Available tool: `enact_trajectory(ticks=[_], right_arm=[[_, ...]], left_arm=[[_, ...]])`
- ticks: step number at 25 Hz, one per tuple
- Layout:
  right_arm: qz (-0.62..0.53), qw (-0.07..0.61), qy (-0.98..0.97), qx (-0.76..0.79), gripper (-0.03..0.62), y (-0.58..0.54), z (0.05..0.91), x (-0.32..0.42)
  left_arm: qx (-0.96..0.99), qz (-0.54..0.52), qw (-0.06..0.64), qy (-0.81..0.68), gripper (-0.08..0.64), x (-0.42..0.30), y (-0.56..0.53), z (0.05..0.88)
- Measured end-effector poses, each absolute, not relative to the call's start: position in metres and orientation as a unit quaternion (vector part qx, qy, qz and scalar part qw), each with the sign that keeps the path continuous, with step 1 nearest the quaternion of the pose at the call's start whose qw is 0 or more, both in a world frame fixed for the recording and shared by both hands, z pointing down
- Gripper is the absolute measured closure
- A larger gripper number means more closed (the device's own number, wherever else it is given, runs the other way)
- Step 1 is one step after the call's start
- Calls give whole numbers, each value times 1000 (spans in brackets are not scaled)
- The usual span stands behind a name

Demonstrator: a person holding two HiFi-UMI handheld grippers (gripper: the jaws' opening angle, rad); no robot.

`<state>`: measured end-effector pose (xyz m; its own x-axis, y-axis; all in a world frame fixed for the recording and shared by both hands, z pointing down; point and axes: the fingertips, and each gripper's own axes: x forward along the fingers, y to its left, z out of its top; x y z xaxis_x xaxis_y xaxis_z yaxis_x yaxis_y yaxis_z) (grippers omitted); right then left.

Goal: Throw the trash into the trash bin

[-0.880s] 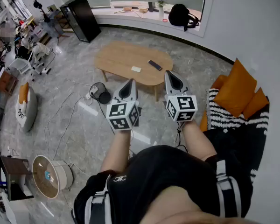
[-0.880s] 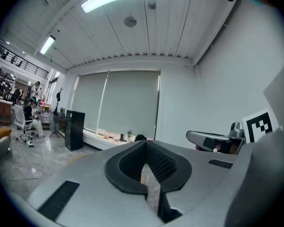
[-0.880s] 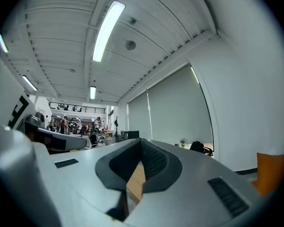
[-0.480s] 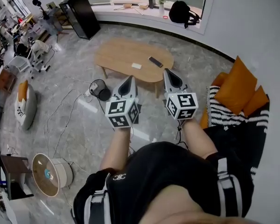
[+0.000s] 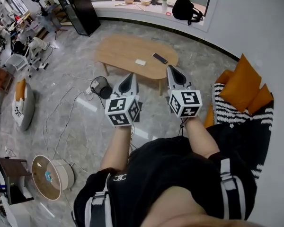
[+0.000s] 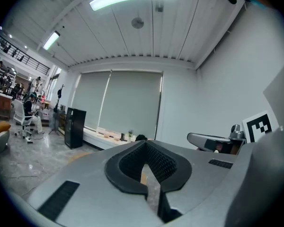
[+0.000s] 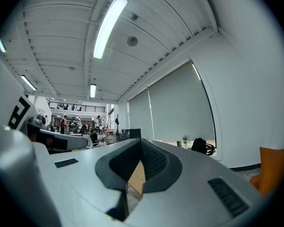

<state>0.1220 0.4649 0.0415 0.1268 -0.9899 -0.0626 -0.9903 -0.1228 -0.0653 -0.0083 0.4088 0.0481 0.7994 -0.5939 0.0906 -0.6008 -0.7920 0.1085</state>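
A small white scrap lies on the oval wooden coffee table, beside a black remote. A small black trash bin stands on the floor at the table's near left corner. My left gripper and right gripper are held side by side at waist height. Both point level toward the table, well short of it. In the left gripper view the left gripper is shut and empty. The right gripper is also shut with nothing between its jaws.
Cables and a power strip trail over the grey floor near the bin. A round fan stands at lower left, a beanbag at far left. Orange cushions rest on a striped seat at right. A black cabinet stands at the back.
The table and the things on the floor have slid slightly upward in the head view. Both grippers keep their places side by side and stay shut.
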Motion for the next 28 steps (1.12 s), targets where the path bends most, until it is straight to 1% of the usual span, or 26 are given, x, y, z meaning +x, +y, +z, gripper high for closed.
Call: enact_trajectory(ticks=[5, 13, 20, 28], right_arm=[[8, 45, 652, -756, 581, 463, 43, 109], [10, 50, 646, -762, 581, 447, 47, 111], [16, 47, 647, -761, 581, 403, 52, 134], [8, 52, 649, -759, 581, 325, 62, 195]], left_arm=[[945, 26, 70, -319, 548, -31, 401, 57], [942, 25, 61, -329, 548, -41, 379, 64], [943, 32, 50, -327, 548, -15, 340, 63], [942, 43, 39, -332, 548, 43, 267, 68]])
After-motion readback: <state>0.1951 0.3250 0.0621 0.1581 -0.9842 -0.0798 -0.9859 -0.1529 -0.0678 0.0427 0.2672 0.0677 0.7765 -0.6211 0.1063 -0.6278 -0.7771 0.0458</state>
